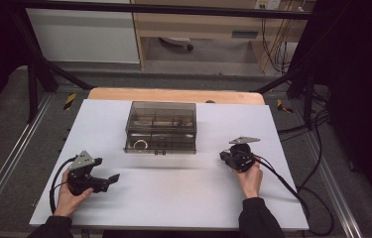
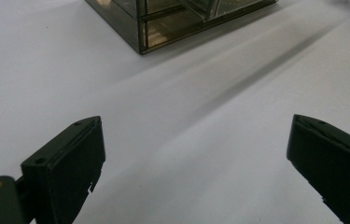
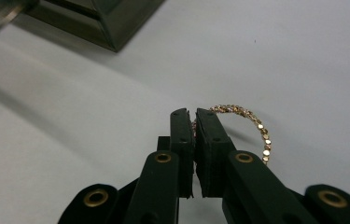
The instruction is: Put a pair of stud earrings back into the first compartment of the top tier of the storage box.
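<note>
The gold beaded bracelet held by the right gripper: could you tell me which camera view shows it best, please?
The right gripper view: the bracelet arcs out from between the shut jaws of the right gripper, its beads distinct. From the high view the right gripper looks small and the bracelet cannot be made out.

White table top (image 1: 173, 198), wooden board (image 1: 173, 94) at far edge, grey floor (image 1: 5, 129), cables (image 1: 317, 163).

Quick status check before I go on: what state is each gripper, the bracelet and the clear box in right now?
Left gripper: open, holding nothing, above the white table.
Right gripper: shut on the gold bracelet.
Gold bracelet: pinched between the jaws, looping out to one side.
Smoked clear box: lid closed, a ring-shaped piece inside.
</note>
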The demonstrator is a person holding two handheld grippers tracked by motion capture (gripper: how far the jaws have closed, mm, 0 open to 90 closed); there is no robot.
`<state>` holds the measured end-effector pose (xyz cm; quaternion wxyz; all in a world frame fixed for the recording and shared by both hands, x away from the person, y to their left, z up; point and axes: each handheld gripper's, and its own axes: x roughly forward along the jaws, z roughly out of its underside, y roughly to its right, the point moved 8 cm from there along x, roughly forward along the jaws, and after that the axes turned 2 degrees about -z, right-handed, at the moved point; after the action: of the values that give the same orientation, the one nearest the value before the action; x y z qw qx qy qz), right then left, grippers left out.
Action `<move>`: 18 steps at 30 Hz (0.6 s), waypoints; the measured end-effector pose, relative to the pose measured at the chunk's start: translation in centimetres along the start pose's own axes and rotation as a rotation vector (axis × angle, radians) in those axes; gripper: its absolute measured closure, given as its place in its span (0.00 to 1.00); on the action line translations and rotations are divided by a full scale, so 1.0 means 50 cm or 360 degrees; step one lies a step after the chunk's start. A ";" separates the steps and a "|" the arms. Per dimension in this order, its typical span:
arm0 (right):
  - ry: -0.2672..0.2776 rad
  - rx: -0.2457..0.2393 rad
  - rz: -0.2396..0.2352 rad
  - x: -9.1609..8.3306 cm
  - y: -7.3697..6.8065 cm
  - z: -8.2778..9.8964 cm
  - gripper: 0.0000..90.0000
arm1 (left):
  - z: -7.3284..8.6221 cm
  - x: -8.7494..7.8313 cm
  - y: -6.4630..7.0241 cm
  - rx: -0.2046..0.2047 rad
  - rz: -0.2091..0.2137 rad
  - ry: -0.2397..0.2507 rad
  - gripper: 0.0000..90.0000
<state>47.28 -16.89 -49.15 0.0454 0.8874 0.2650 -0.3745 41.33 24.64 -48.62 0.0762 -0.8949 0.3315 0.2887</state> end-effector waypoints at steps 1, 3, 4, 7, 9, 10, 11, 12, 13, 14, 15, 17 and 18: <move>0.0015 -0.0004 -0.0006 -0.006 -0.004 -0.004 0.96 | 0.000 0.000 0.000 0.0002 -0.0001 0.0000 0.04; 0.0048 -0.0018 -0.0027 -0.020 -0.012 -0.012 0.96 | 0.000 0.000 0.000 0.0001 -0.0002 0.0001 0.04; 0.0054 -0.0032 -0.0030 -0.025 -0.014 -0.015 0.96 | 0.000 -0.001 0.000 -0.0001 -0.0001 0.0003 0.04; 0.0081 -0.0058 -0.0055 -0.044 -0.027 -0.025 0.96 | 0.000 0.000 0.000 0.0000 -0.0002 0.0000 0.04; 0.0104 -0.0066 -0.0069 -0.056 -0.037 -0.034 0.96 | 0.000 0.000 0.000 0.0002 -0.0002 0.0000 0.04; 0.0110 -0.0082 -0.0080 -0.063 -0.042 -0.037 0.96 | 0.000 0.000 0.001 0.0002 -0.0002 0.0001 0.04; 0.0118 -0.0084 -0.0093 -0.068 -0.047 -0.041 0.96 | 0.000 0.000 0.001 0.0003 -0.0002 0.0001 0.04; 0.0122 -0.0084 -0.0107 -0.074 -0.053 -0.045 0.96 | 0.000 0.000 0.001 0.0002 -0.0002 0.0000 0.04; 0.0130 -0.0096 -0.0120 -0.078 -0.057 -0.048 0.96 | 0.000 0.000 0.001 0.0002 -0.0001 0.0000 0.04; 0.0137 -0.0101 -0.0129 -0.083 -0.062 -0.051 0.96 | 0.000 0.000 0.001 0.0002 -0.0001 0.0000 0.04; 0.0142 -0.0112 -0.0137 -0.087 -0.066 -0.055 0.96 | 0.000 0.000 0.001 0.0002 -0.0002 0.0000 0.04; 0.0156 -0.0121 -0.0158 -0.095 -0.078 -0.062 0.96 | 0.000 0.000 0.001 0.0003 -0.0001 -0.0002 0.04; 0.0160 -0.0126 -0.0168 -0.099 -0.084 -0.065 0.96 | 0.000 0.000 0.001 0.0003 -0.0001 -0.0003 0.04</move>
<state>44.39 -14.57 -42.92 0.0473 0.8874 0.3280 -0.3205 41.30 24.59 -48.65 0.0774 -0.8947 0.3316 0.2892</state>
